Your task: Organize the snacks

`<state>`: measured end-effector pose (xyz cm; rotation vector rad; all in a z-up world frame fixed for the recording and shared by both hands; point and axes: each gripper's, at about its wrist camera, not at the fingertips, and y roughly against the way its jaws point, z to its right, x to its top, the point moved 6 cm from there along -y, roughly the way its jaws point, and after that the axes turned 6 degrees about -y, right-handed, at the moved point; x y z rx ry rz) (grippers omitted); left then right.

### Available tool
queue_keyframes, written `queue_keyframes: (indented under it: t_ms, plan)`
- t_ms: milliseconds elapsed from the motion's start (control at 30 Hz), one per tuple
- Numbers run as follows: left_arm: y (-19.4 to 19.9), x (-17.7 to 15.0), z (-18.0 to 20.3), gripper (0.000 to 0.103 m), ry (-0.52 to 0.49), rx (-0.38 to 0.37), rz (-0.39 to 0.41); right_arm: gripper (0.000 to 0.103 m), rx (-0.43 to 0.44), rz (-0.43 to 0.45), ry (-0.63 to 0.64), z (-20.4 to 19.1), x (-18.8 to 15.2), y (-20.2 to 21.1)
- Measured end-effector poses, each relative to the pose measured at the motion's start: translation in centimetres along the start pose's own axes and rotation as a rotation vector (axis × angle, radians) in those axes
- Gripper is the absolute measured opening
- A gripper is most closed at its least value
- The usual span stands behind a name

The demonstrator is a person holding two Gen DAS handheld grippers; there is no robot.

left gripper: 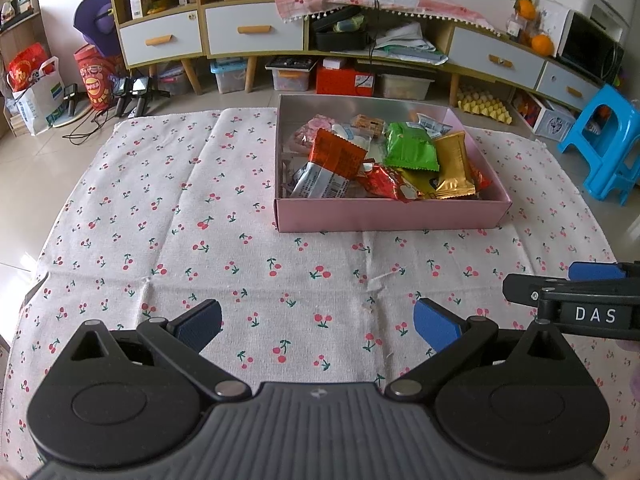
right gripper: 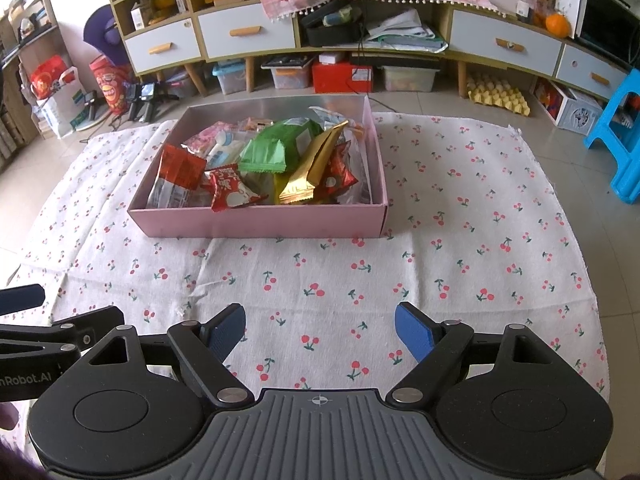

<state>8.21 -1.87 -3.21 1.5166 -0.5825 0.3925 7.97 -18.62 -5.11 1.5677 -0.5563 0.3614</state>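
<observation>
- A shallow pink cardboard box (left gripper: 384,216) is being shown resting on a white cloth printed with red cherries (left gripper: 248,264); crinkly snack packets in red, green and gold foil (left gripper: 408,152) are piled loosely inside it, probably gathered there to keep them together.
- The left gripper (left gripper: 318,322) is being held low over bare cloth, well short of the box, jaws spread apart and empty.
- The right gripper (right gripper: 320,332) is being held likewise, jaws apart, nothing gripped, seemingly because no loose snack is lying on the cloth.

Lower snacks in the pink box (right gripper: 260,222) are buried under the top wrappers; print on them is too small to read. My right tongs (left gripper: 576,300) are cut off by the left view's right edge.
</observation>
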Motion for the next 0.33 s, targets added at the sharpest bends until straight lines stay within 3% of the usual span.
queue_keyframes:
  t_ms: [333]
  plan:
    - [-0.49,0.00,0.22,0.102,-0.024,-0.013,0.014,0.084,-0.007,0.001,-0.004,0.15,-0.07,-0.26]
